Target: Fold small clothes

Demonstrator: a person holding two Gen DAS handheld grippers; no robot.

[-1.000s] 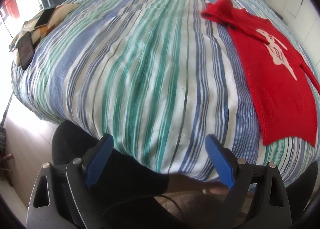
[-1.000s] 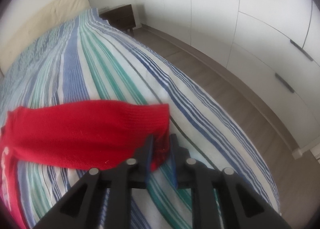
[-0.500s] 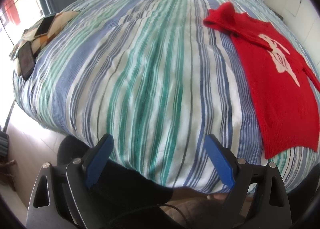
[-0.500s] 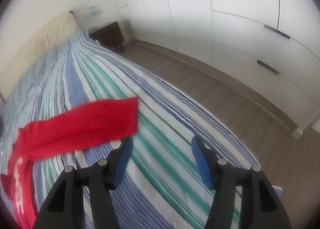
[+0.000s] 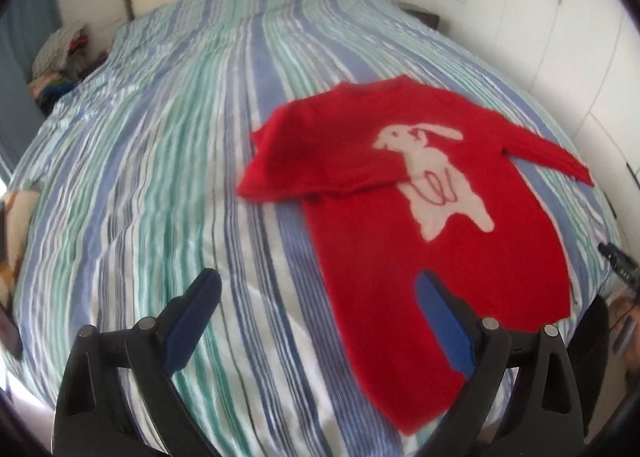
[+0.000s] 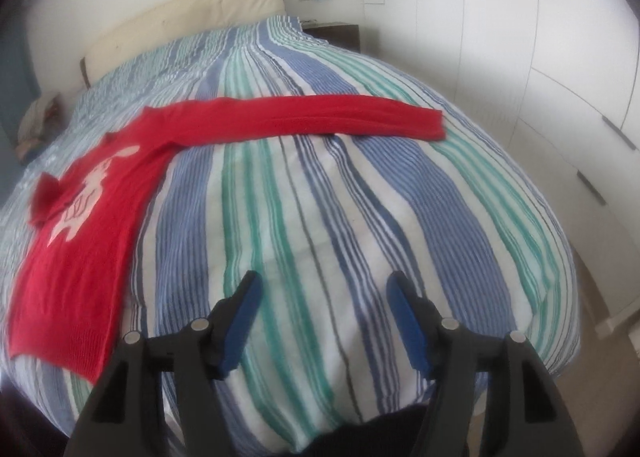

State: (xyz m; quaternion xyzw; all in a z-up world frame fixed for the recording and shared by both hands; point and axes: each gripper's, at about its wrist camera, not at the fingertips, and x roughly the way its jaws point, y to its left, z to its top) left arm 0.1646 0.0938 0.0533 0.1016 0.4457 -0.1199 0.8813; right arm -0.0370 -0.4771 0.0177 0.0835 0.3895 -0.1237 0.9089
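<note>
We are looking at a red knitted sweater (image 5: 420,217) lying face up on the striped bedspread (image 5: 160,177), rabbit motif (image 5: 432,177) showing. Going left to right, one sleeve (image 5: 312,173) is lying folded in over the chest, and the other sleeve (image 6: 312,113) is stretching straight out across the stripes towards the wardrobe side.

Our left gripper (image 5: 320,321) is hovering with its jaws apart and nothing between them, its right finger over the hem. Our right gripper (image 6: 324,321) is opening further, empty, above bare bedspread, well apart from the outstretched cuff.

We are judging the knit soft, light and floppy, likely to sag and stretch, so we are favouring a pinch at the cuff or hem corners.
</note>
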